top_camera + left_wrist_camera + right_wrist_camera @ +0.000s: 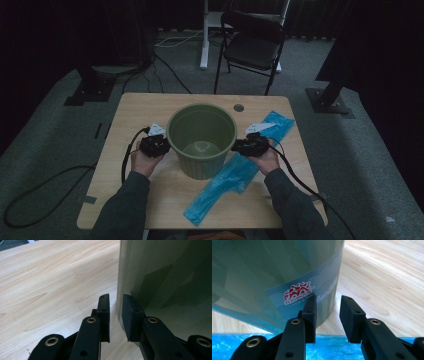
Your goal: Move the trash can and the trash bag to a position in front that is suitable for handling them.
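Left fingers: my left gripper [116,307] has its jaws drawn narrow, astride the wall of the olive-green round plastic bin [162,277], one pad inside and one outside. A sliver of tabletop shows between the outer pad and the wall, so I cannot tell whether the grip is clamped.
Right fingers: my right gripper [328,307] stands the same way on the opposite side, jaws narrow and astride the wall. One pad lies against the printed label [302,293]; the other is clear by a small gap. I cannot confirm the clamp here either.
Reason for the hold: with one gripper at each side of the rim [167,145] [236,146], I judge this to be a balanced two-handed hold for lifting or shifting the bin level.
Bin position: upright at the middle of the pale wooden table [140,110], between my hands.
Bin appearance: smooth, tapering to the base and empty, with the bare floor visible inside. The pale blue sticker bears a red emblem and wave lines.
Adjacent item: a long, crinkled bright-blue plastic bag [225,185] lies flat on the table. It runs diagonally beside the bin's base and under my right hand.
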{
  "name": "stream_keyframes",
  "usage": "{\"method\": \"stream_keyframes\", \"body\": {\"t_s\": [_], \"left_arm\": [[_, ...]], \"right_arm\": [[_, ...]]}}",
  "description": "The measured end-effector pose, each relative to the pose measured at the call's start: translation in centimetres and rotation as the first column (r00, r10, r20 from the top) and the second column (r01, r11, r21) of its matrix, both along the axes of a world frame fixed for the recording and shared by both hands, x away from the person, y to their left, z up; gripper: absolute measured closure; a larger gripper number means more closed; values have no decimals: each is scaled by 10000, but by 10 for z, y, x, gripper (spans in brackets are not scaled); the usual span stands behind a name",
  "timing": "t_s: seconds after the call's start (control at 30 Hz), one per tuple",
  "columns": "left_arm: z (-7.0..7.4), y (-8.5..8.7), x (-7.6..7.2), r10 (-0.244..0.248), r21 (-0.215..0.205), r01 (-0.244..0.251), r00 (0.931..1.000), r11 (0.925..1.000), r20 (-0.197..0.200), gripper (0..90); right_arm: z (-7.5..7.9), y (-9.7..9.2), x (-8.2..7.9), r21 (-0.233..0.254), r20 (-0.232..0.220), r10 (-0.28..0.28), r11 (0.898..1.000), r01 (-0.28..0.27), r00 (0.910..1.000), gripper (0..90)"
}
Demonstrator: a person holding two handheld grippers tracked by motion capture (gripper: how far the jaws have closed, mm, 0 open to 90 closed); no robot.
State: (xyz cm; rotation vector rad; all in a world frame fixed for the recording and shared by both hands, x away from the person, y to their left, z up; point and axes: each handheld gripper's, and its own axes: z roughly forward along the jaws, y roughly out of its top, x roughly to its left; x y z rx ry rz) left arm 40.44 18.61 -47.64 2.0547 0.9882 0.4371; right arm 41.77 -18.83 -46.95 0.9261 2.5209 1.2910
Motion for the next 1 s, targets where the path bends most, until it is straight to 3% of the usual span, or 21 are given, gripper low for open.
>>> {"method": "stream_keyframes", "body": {"t_s": [0.27,0.37,0.4,0.53,0.7,0.8,0.87,1.0], "left_arm": [[0,4,-10,-298,-88,297,9994,9995,-153,778],[-1,6,-12,-366,39,367,9991,9993,-213,739],[-2,8,-11,-369,6,369,9989,9993,-273,688],[-10,12,-8,-294,179,305,9978,9994,-594,635],[-12,19,-7,-149,48,153,9973,9999,-715,613],[-13,21,-6,-80,46,84,9972,10000,-741,605],[-15,22,-5,5,75,1,9971,10000,-761,602],[-15,23,-5,75,57,-71,9969,10000,-779,598]], "right_arm": [[0,0,-16,-8,-100,393,9992,-393,9992,658],[0,0,-17,-30,-90,411,9991,-411,9991,635],[0,-1,-18,23,-194,327,9995,-327,9993,579],[0,-5,-26,-150,-3,141,9998,-141,9999,528],[-5,-15,-35,-540,144,-226,9983,233,9996,486],[-8,-20,-39,-533,221,-394,9978,405,9990,474],[-13,-29,-43,-281,199,-683,9972,689,9975,465],[-14,-34,-43,-527,231,-882,9946,893,9958,456]]}}
